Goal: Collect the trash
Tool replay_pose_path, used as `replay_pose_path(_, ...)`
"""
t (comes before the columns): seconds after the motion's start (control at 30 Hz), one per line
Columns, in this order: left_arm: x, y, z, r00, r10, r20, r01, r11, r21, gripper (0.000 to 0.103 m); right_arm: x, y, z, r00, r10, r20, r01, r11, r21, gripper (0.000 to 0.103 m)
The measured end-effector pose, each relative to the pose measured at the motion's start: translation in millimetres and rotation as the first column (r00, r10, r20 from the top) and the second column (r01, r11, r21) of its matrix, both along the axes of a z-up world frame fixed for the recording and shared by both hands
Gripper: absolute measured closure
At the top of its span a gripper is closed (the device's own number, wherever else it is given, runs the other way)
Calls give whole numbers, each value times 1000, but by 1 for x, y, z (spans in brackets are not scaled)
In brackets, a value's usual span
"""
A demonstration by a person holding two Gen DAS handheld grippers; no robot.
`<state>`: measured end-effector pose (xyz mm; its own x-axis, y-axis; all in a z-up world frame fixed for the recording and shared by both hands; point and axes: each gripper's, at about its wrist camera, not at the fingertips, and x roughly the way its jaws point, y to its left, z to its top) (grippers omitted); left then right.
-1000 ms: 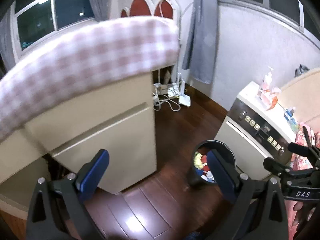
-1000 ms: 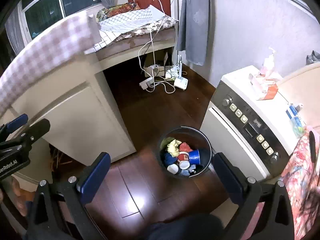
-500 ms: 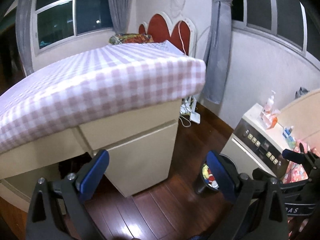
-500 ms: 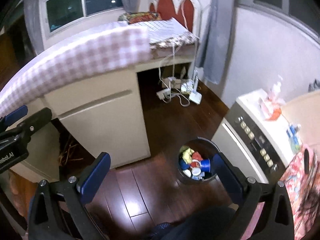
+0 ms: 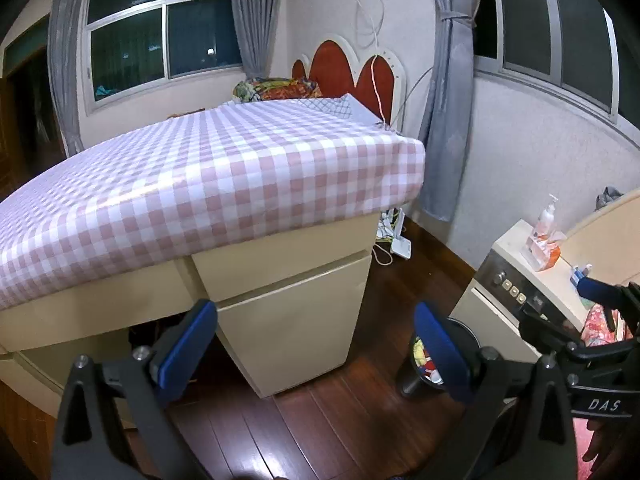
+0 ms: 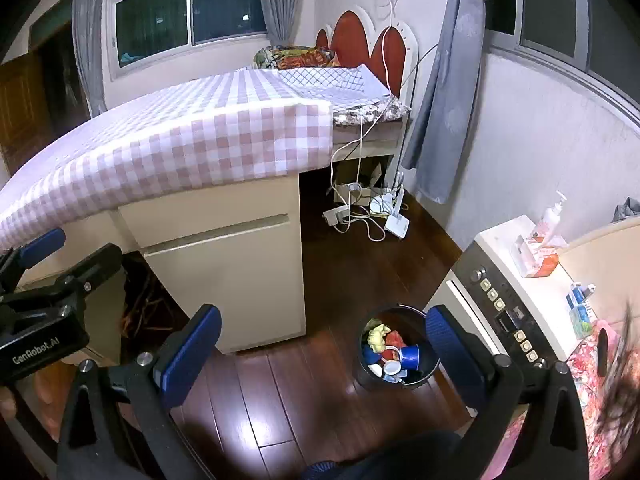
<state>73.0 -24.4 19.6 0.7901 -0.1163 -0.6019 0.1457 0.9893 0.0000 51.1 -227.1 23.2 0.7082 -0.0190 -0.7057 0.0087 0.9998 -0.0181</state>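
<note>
While both grippers hang spread and empty, you have trash bin (image 6: 394, 354) lower centre-right, nearer right gripper (image 6: 320, 344) than left gripper (image 5: 316, 344).

Both grippers have risen, views tilting up: checked tabletop (image 5: 208, 176) now seen from above, bin (image 6: 394, 350) farther off.

Bedroom interior at night. Dark wood plank floor (image 6: 320, 280) reflecting overhead light; textured white walls (image 5: 532, 160); dark windows (image 5: 160, 28) with grey curtains (image 5: 444, 92); cream cabinet (image 6: 232, 276) under a pink-checked tablecloth (image 5: 208, 184); red heart-shaped headboard (image 5: 352, 76).
</note>
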Motion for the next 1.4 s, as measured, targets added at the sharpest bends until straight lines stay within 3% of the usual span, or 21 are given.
replay_pose_path(1.4, -7, 1, 7, 1000, 10, 18, -10, 1000, 17, 2, -6, -8, 12, 999, -9, 35, 9, 1000, 9, 0)
